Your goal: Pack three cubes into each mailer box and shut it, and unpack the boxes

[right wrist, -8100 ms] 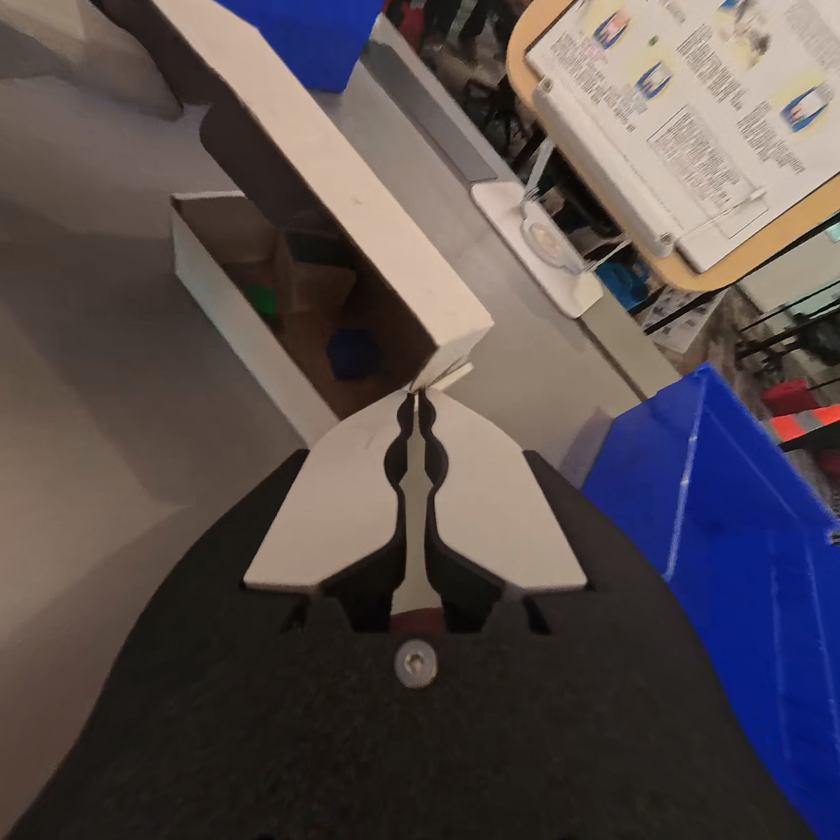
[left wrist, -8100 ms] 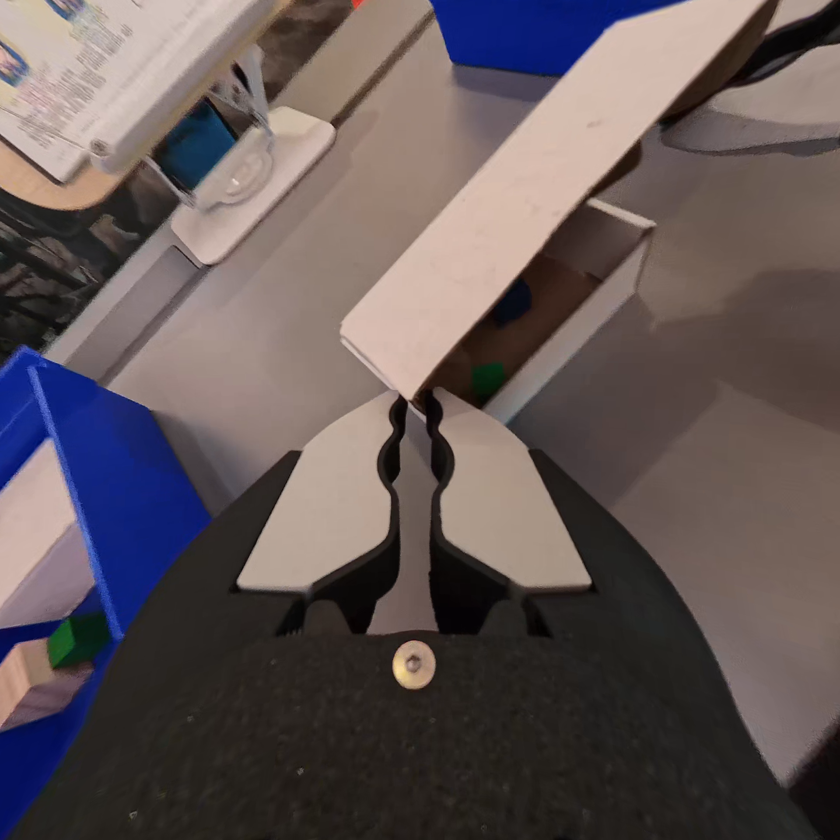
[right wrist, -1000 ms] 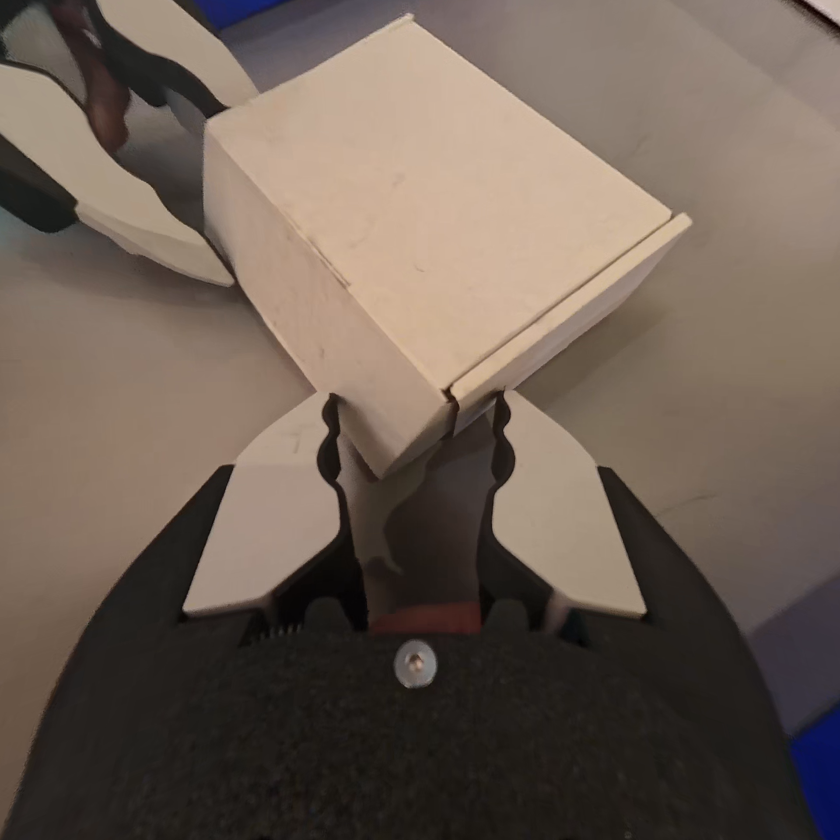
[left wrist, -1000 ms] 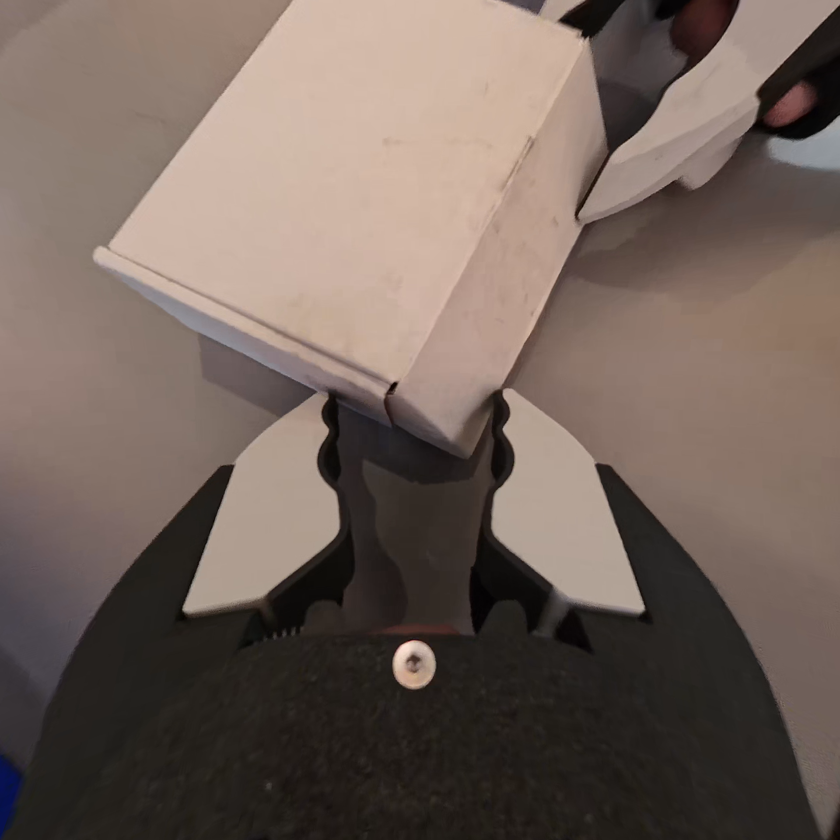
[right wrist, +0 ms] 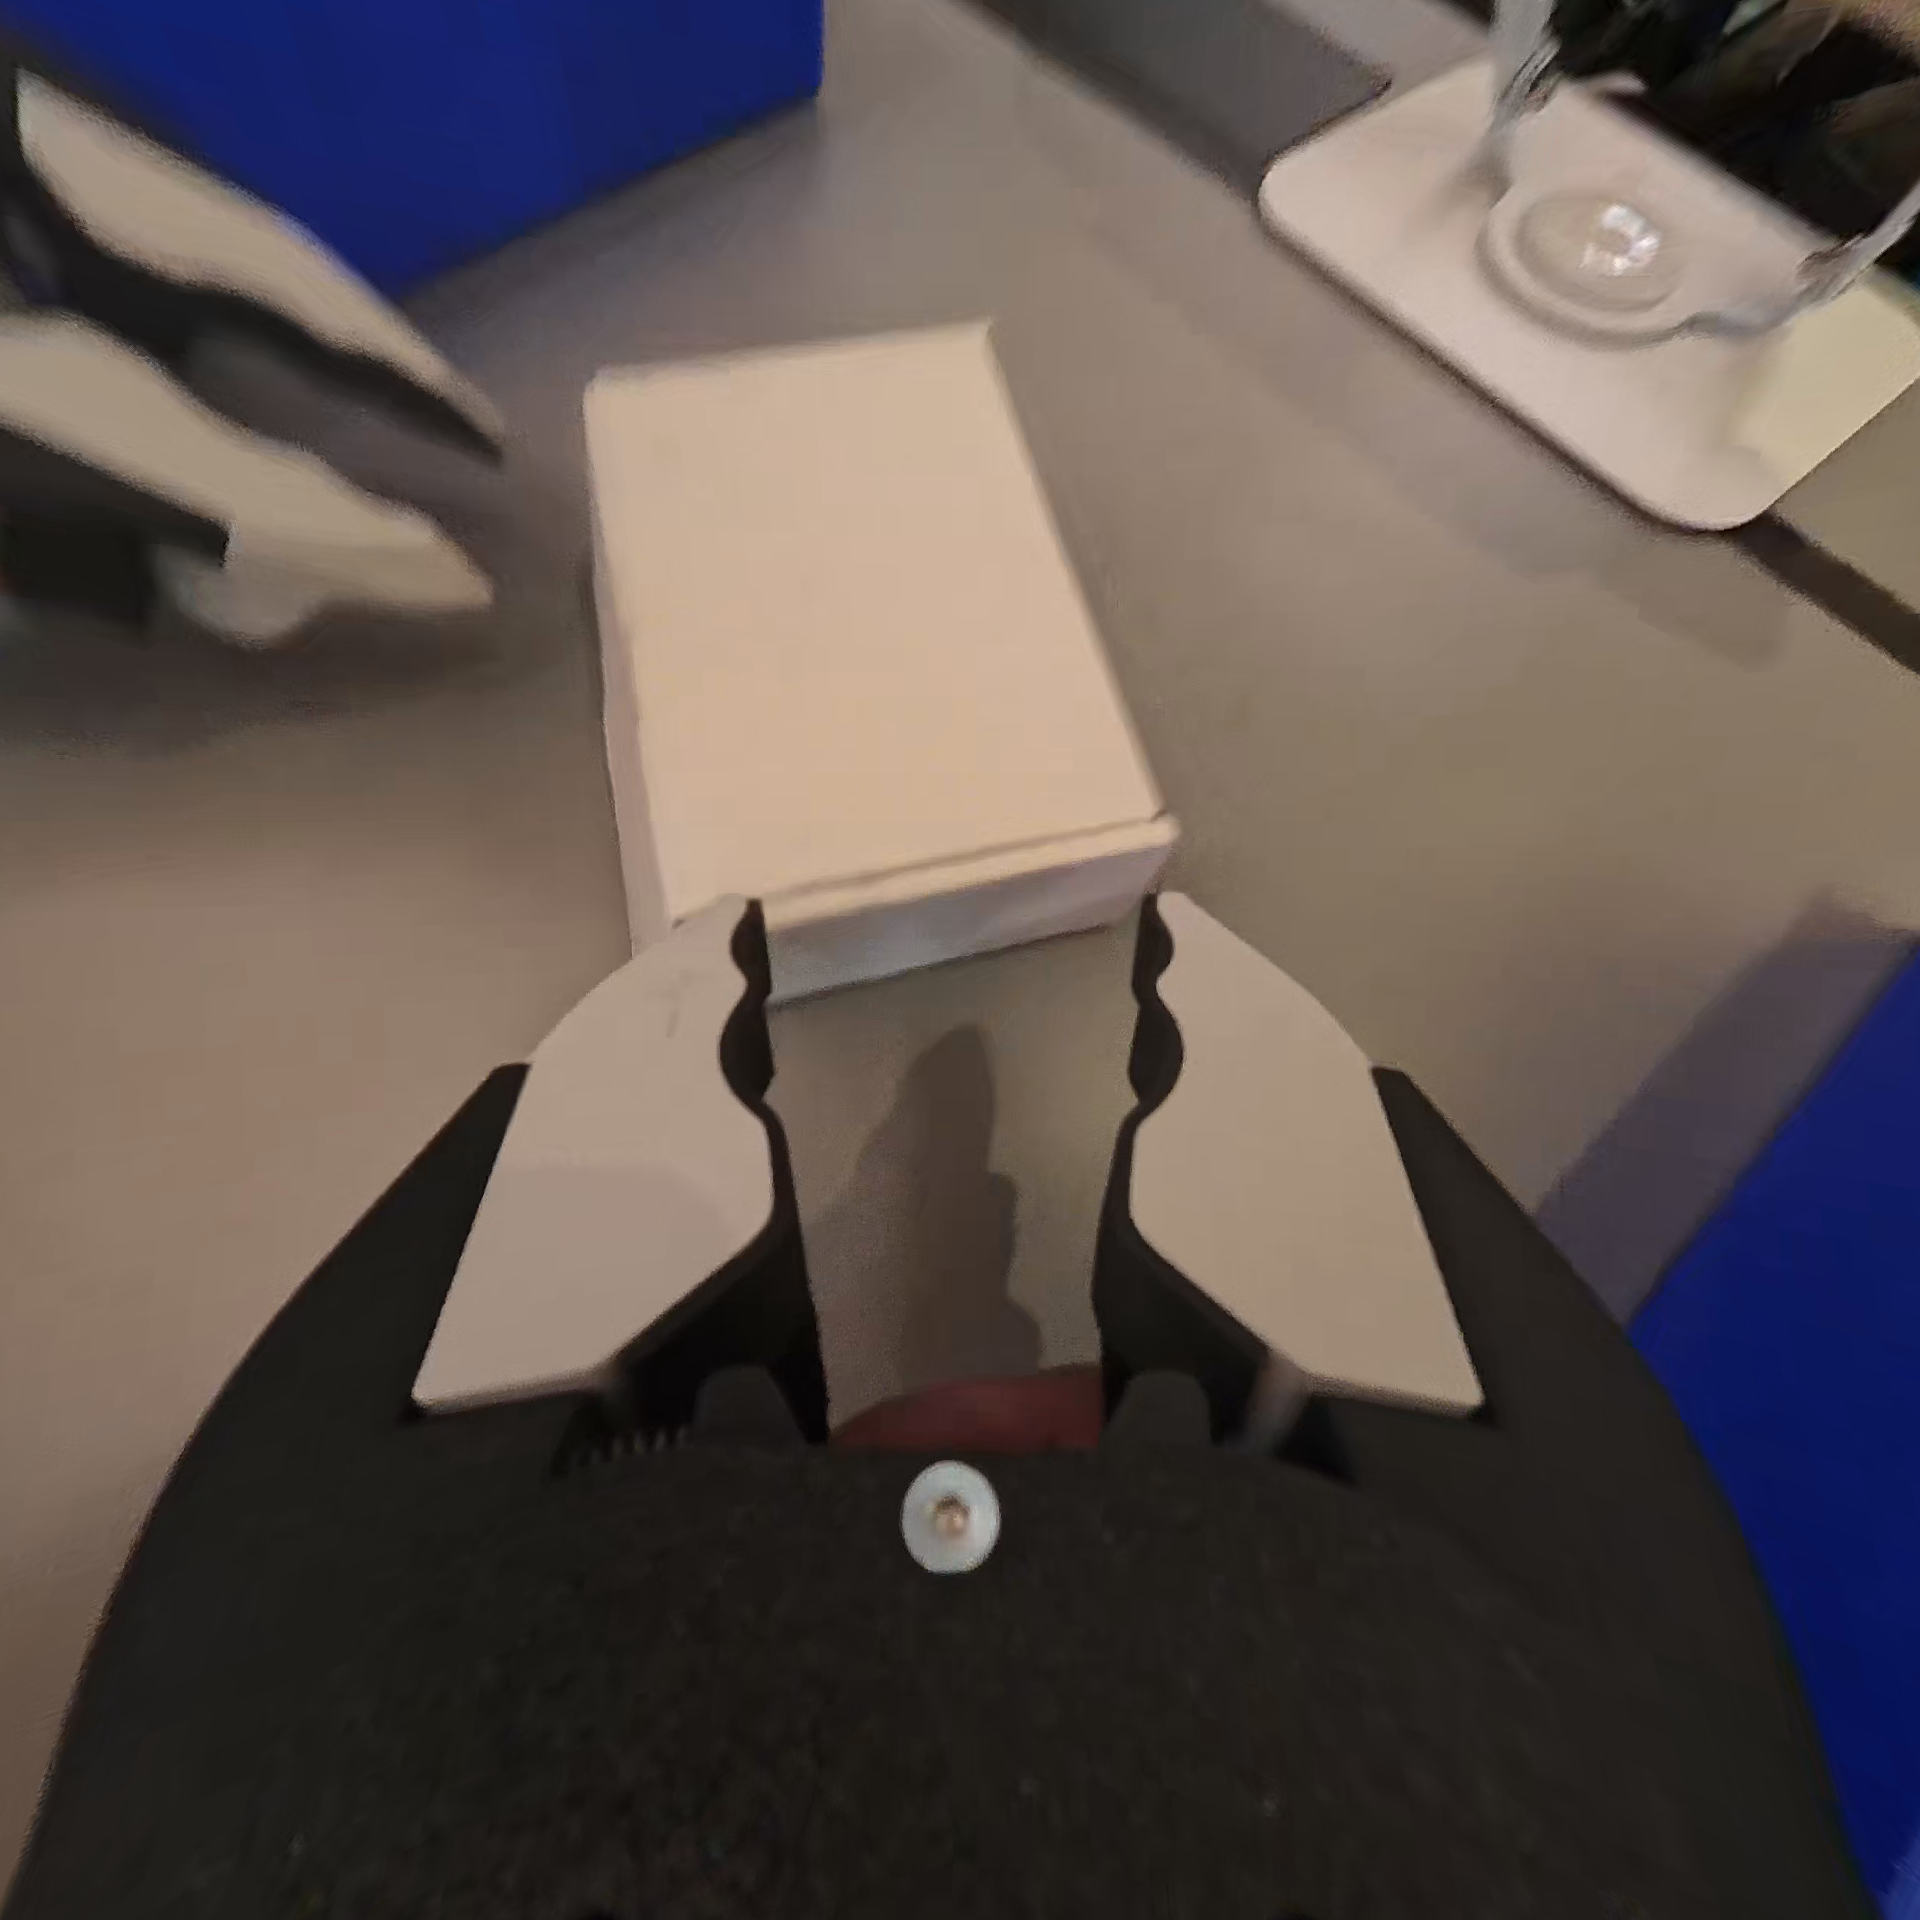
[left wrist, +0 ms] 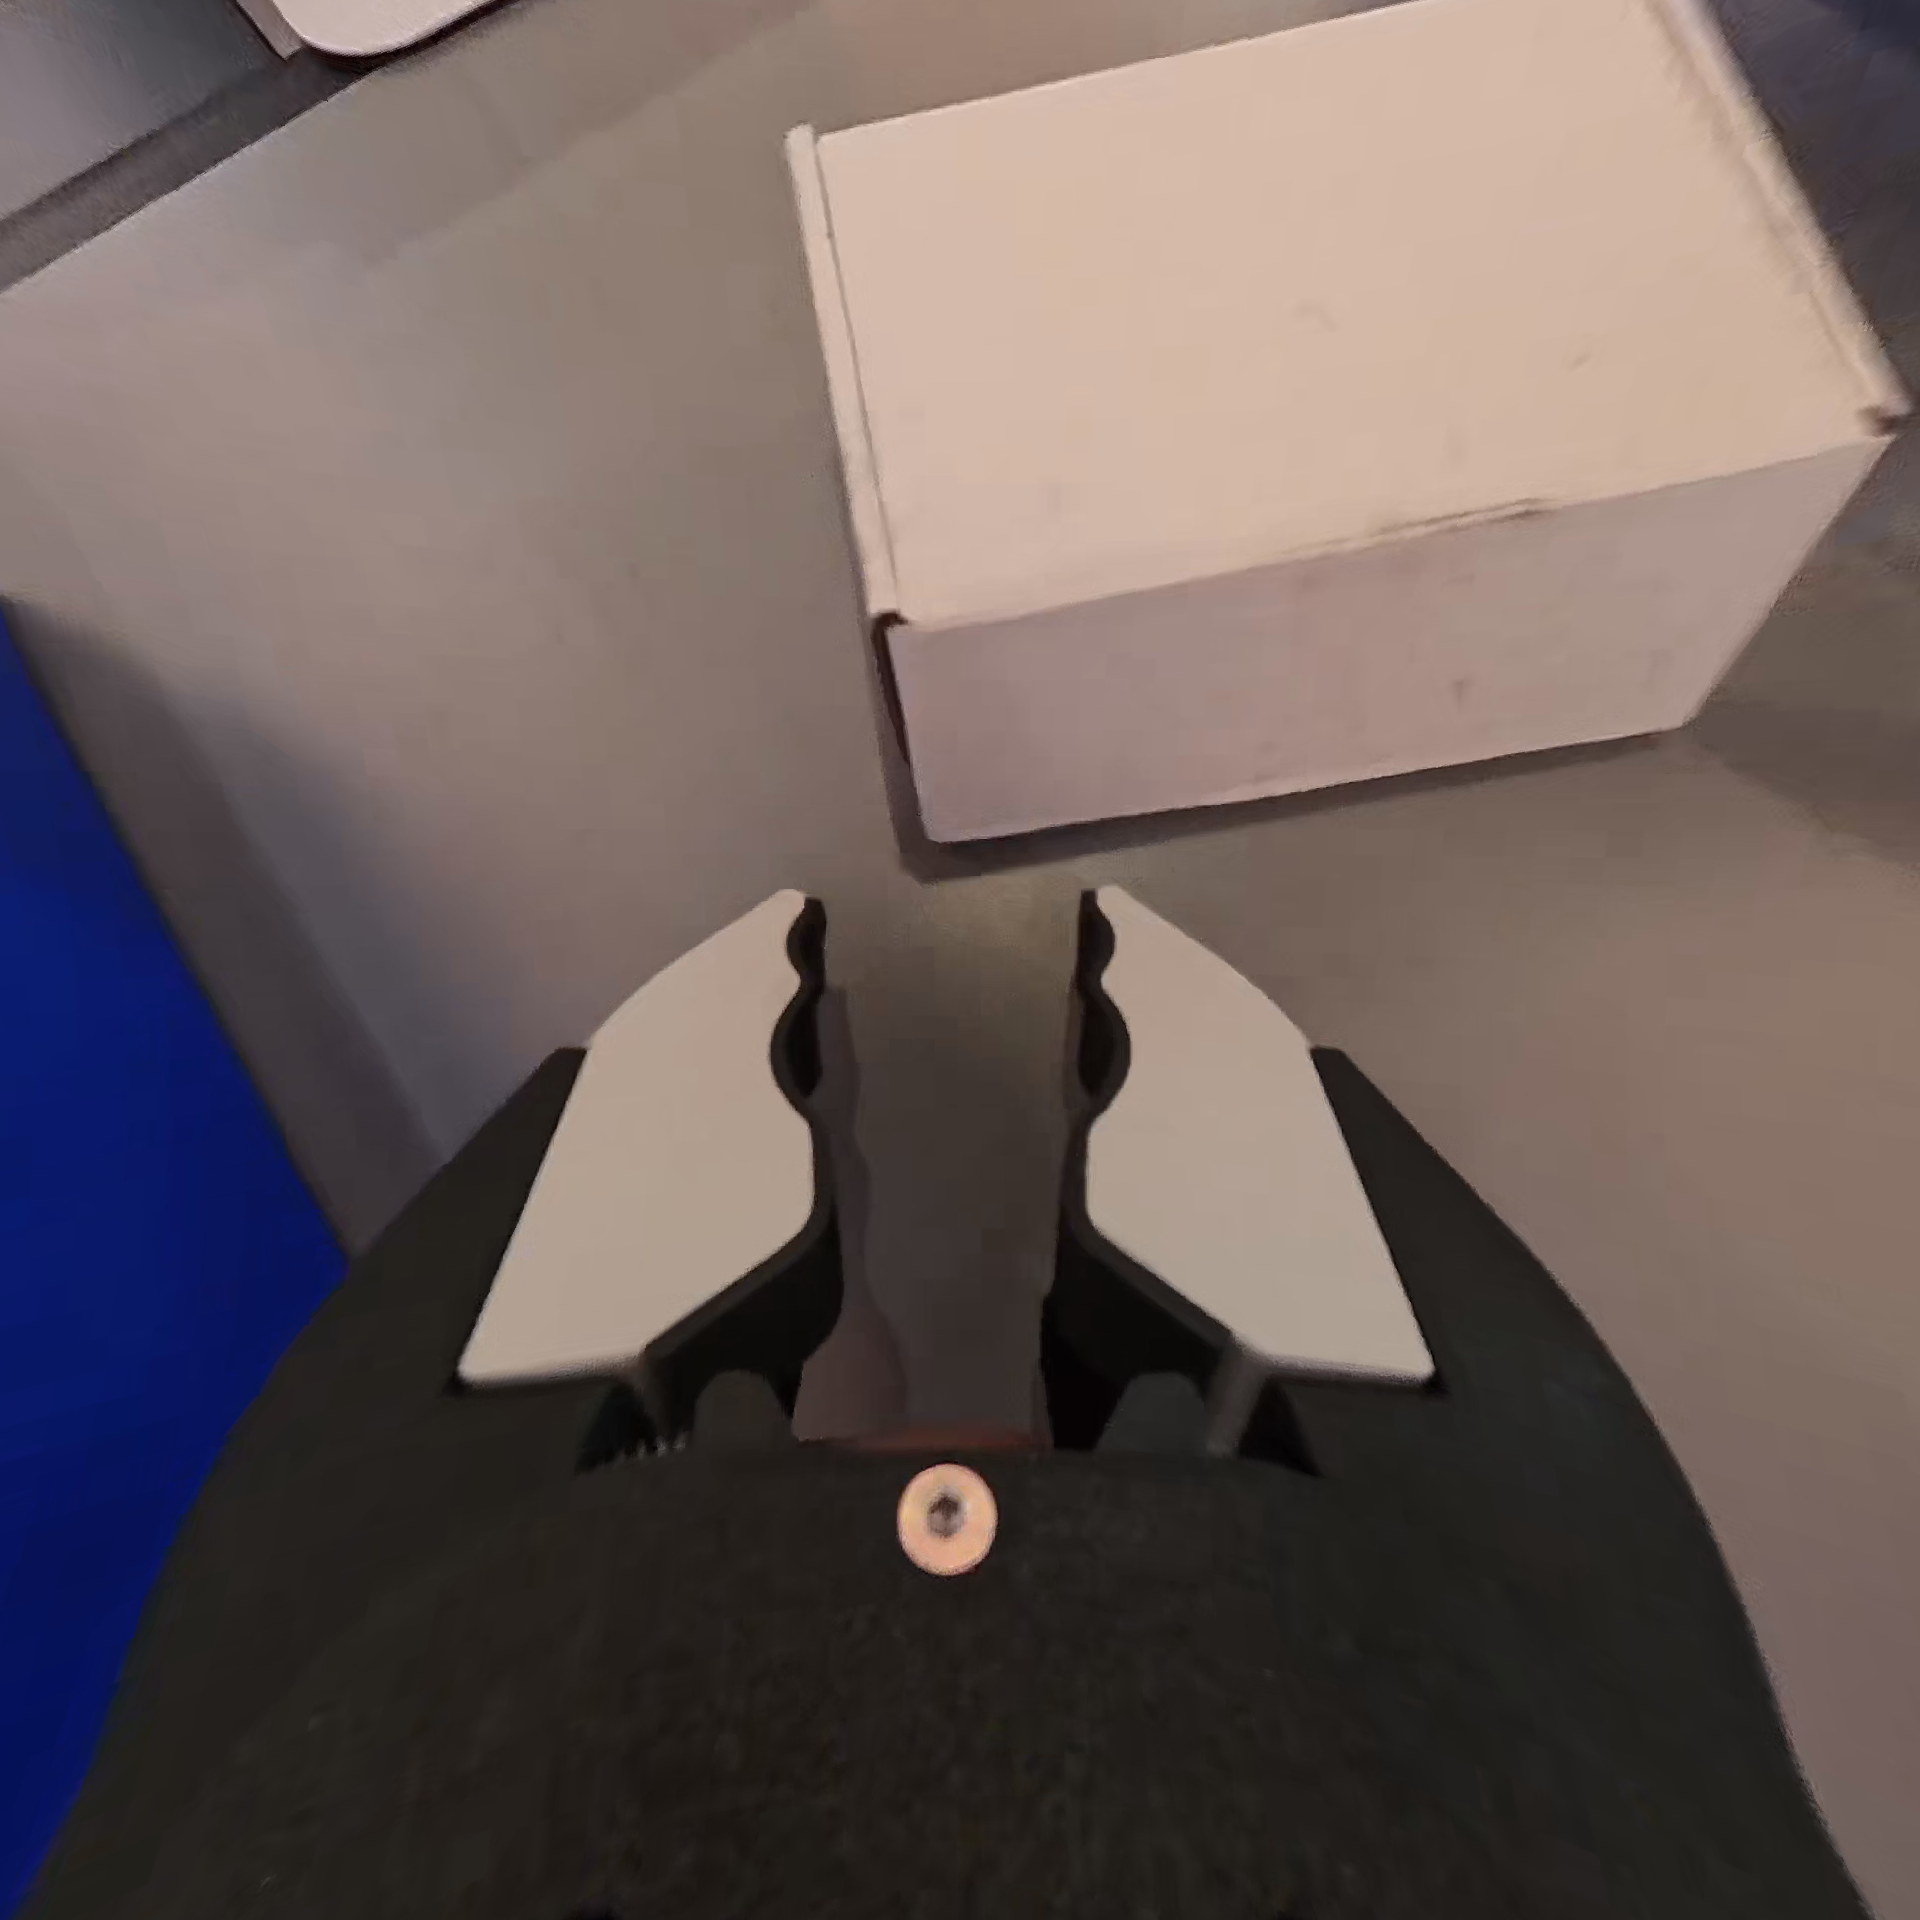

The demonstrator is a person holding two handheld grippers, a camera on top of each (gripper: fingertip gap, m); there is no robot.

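On the grey table (left wrist: pixel 520 520), the white mailer box (left wrist: pixel 1340 343) is seen shut and flat, left gripper (left wrist: pixel 945 914) and right gripper (right wrist: pixel 951 914) both spread, empty, near it; stowing or unpacking judged outstanding.

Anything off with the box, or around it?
Nothing stands out. The box sits flat on the table, lid shut, no crush or tear visible, only faint scuffs. Left gripper and right gripper are both open and empty. No loose cubes in view.
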